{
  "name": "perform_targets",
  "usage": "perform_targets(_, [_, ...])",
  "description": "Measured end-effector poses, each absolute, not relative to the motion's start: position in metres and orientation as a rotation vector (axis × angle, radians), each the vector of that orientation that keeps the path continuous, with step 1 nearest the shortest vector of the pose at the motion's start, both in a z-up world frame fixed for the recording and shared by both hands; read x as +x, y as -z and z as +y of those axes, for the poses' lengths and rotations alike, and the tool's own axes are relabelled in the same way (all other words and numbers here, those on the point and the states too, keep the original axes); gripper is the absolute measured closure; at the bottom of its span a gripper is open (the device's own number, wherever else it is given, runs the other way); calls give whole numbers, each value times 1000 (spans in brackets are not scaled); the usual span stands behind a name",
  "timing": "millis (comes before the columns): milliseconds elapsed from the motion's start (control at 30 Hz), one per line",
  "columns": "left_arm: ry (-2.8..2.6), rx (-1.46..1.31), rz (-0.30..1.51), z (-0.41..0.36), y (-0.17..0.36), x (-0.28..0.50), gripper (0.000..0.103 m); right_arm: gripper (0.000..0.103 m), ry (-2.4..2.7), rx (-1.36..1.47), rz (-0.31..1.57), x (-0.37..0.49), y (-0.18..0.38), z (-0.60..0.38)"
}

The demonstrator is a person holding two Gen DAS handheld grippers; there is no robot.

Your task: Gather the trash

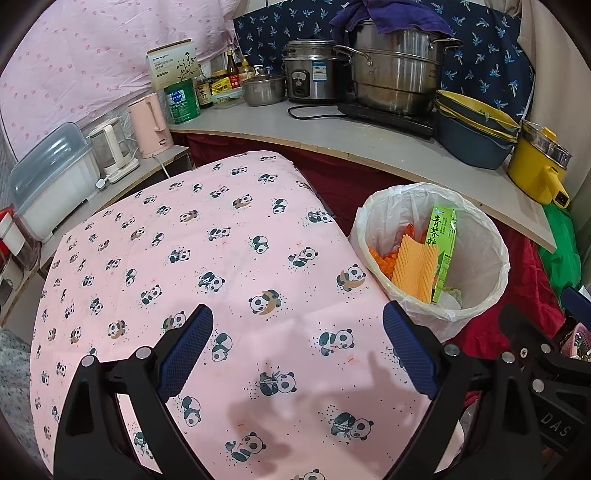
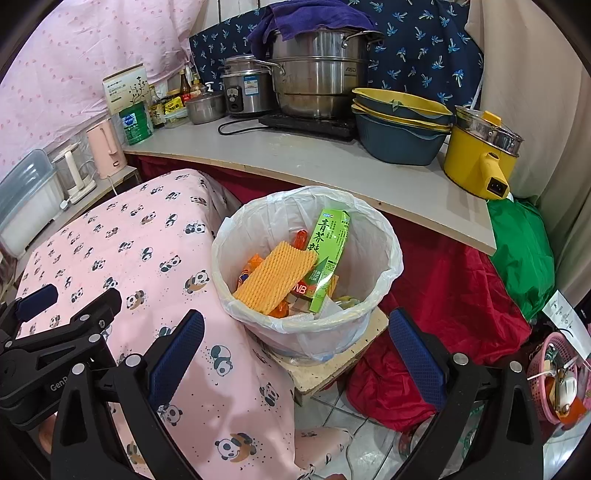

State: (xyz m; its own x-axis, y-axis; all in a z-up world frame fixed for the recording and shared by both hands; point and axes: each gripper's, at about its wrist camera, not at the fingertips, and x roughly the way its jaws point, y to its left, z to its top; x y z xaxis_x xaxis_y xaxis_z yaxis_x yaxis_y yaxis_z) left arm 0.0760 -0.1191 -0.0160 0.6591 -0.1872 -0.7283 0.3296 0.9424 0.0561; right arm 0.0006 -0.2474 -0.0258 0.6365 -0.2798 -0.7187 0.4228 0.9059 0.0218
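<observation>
Both grippers — left gripper (image 1: 297, 354), right gripper (image 2: 295, 354) — gape wide, empty; the trash bin (image 2: 384, 240) lies ahead, nearer the right.

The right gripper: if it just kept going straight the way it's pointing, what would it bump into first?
Most likely the trash bin: its bag-lined near wall sits centred between the open right gripper fingers. Depth is hard to judge, but nothing shows in between.

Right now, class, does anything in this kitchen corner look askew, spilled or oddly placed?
Nothing has spilled. Two things look odd: the trash bin stands on a small board raised off the tiled floor, and a purple cloth is draped over the large steel pot. The green carton leans tilted inside the bin.
</observation>
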Motion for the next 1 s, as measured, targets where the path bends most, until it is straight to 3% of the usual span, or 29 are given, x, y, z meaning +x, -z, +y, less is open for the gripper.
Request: perform_targets(1000, [294, 196, 815, -117, 21, 75, 14, 6, 406, 194, 788, 0, 29, -249])
